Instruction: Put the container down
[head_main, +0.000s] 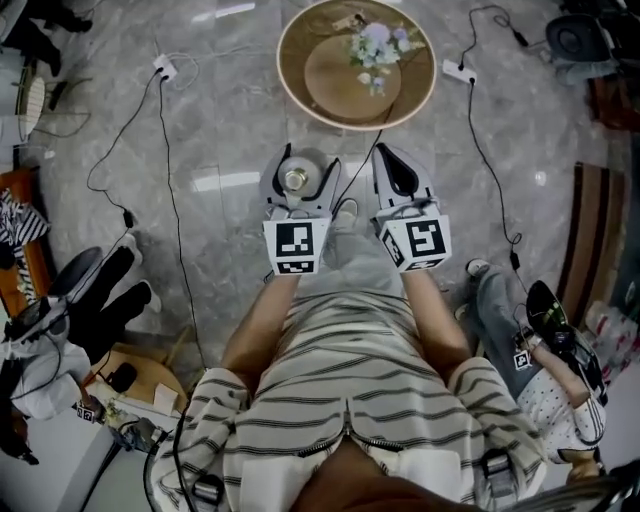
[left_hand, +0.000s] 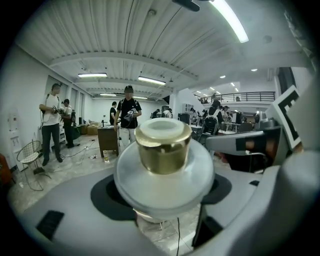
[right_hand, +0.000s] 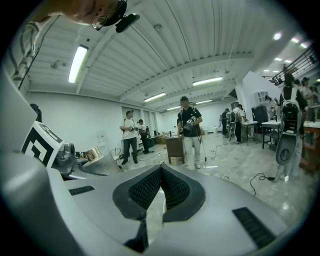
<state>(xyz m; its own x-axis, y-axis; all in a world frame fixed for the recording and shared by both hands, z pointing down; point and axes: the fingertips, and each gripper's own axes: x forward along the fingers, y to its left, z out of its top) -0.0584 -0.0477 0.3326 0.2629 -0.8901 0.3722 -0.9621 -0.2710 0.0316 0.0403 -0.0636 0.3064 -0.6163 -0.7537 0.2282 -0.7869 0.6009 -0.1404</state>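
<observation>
In the left gripper, clamped between wide-set jaws: a frosted white container with a gold cap, upright, clear of any surface. Just beside it, the right gripper, pads pressed together on nothing. Below both, grey marble floor crossed by cables. Ahead, a round table with flowers on top. Farther off, people standing around the hall.

This is a large open lab-like hall: a white ribbed ceiling with long strip lights, a polished grey marble-patterned floor strewn with black cables and white power strips, a railed mezzanine, and several standing people.
</observation>
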